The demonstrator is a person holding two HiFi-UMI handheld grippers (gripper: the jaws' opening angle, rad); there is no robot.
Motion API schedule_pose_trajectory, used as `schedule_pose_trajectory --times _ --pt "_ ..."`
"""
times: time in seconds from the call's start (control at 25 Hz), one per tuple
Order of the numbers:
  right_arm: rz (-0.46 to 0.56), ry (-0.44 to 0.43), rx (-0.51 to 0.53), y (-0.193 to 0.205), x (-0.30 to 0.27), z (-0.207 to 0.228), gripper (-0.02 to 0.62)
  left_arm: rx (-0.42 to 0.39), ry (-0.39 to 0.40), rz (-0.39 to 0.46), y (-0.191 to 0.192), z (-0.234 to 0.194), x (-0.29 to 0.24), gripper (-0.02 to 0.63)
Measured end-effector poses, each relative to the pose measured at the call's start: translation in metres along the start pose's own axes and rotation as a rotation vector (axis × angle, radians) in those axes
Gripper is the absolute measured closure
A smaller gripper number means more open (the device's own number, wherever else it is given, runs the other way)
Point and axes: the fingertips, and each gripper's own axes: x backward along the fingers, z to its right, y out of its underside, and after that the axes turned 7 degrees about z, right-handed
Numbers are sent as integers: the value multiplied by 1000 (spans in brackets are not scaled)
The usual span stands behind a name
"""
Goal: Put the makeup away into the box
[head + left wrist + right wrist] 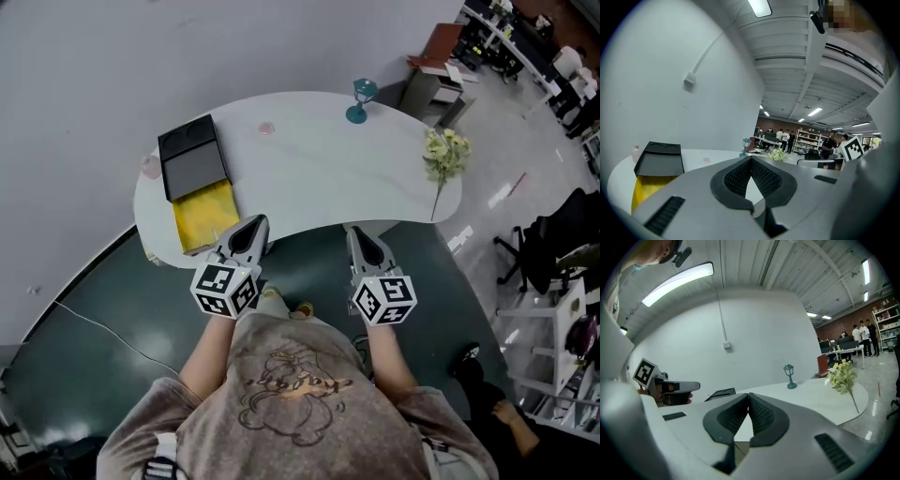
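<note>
The black box point(192, 155) lies at the left end of the white counter point(328, 178), close to the wall. A yellow part point(204, 217) joins its near side and reaches toward the counter's near edge. In my left gripper view the box point(660, 159) sits low at the left.

A small pink round thing point(267, 127) lies on the counter to the right of the box, apart from it. A paler pink thing point(150, 167) sits just beside the box's left side, at the counter's rim. Both are too small for me to say what they are.

My left hand-held gripper point(253, 228) points at the near right corner of the yellow part, its tips over the counter's edge. Its jaws are pressed together with nothing between them point(751, 159). My right hand-held gripper point(357, 234) is well apart from the box, at the middle of the near edge. Its jaws meet at the tips, and it too is empty point(748, 396).

Farther out, a teal lamp figurine point(361, 99) stands upright at the counter's far edge. A sprig of pale flowers point(444, 153) lies at the right end. Beyond the counter, people stand by desks and shelves point(806, 140).
</note>
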Motion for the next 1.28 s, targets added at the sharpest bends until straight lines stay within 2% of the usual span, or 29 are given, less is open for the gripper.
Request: schedule_pose_trajectory --times 0.24,0.6,1.28 --pt "-20 -34 7 -3 -26 8 592 5 -31 6 -1 -11 -21 589" --pt "-30 -39 22 -16 -71 32 592 12 -47 20 -13 -35 -71 589" --pt "-33 -59 -8 -26 -174 65 592 -17 -46 -6 -24 -92 -165 587"
